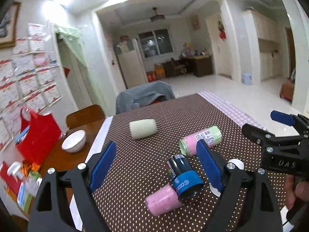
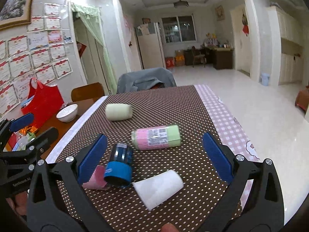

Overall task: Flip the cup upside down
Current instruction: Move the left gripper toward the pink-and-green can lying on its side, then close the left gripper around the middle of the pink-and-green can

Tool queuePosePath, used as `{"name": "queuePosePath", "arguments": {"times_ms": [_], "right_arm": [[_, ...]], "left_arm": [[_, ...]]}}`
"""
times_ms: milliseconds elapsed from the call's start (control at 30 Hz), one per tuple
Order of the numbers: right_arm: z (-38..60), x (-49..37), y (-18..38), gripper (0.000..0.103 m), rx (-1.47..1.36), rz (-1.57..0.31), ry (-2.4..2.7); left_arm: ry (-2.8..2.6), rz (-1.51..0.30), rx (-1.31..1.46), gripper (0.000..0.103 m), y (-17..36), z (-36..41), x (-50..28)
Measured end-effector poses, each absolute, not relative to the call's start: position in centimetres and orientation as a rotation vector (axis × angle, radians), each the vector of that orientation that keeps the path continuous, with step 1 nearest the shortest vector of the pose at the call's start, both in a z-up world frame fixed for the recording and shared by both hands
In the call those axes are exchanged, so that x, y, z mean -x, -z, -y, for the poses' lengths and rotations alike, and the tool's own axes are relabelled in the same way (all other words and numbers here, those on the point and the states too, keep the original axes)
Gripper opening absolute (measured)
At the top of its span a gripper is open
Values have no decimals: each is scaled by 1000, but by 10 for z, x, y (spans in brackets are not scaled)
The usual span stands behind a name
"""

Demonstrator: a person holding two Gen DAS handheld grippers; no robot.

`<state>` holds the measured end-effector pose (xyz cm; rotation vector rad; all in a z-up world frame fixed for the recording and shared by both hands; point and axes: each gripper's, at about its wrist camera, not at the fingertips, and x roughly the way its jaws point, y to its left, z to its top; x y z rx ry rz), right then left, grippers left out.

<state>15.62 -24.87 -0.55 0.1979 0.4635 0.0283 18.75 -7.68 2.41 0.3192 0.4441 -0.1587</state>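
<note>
Several cups lie on their sides on the brown dotted table mat (image 1: 146, 154) (image 2: 173, 104): a pale green cup (image 1: 143, 129) (image 2: 118, 112), a pink-and-green cup (image 1: 200, 140) (image 2: 156, 137), a blue-and-black cup (image 1: 183, 176) (image 2: 119, 166), a pink cup (image 1: 164, 200) (image 2: 95, 177) and a white cup (image 2: 159, 186), mostly hidden behind a finger in the left wrist view (image 1: 234, 164). My left gripper (image 1: 154, 166) is open above the blue and pink cups. My right gripper (image 2: 154, 158) is open above the white cup and shows at the right of the left wrist view (image 1: 268, 127).
A white bowl (image 1: 74, 141) (image 2: 67, 113) and a red bag (image 1: 36, 139) (image 2: 43, 104) stand on the wooden table at the left. A chair with a grey jacket (image 1: 144, 94) (image 2: 146, 79) is behind the table. A pink checked cloth (image 2: 227, 116) covers the right edge.
</note>
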Motion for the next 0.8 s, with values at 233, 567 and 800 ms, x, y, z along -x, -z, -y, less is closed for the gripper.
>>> {"name": "queuePosePath", "arguments": {"times_ms": [233, 567, 800], "right_arm": [[285, -197, 27, 97, -261, -567, 3], [315, -240, 62, 97, -310, -690, 41], [325, -259, 80, 97, -332, -735, 63]], "left_arm": [[293, -589, -424, 84, -3, 109, -252], [456, -802, -587, 84, 48, 146, -335], [593, -890, -700, 84, 74, 172, -368]]}}
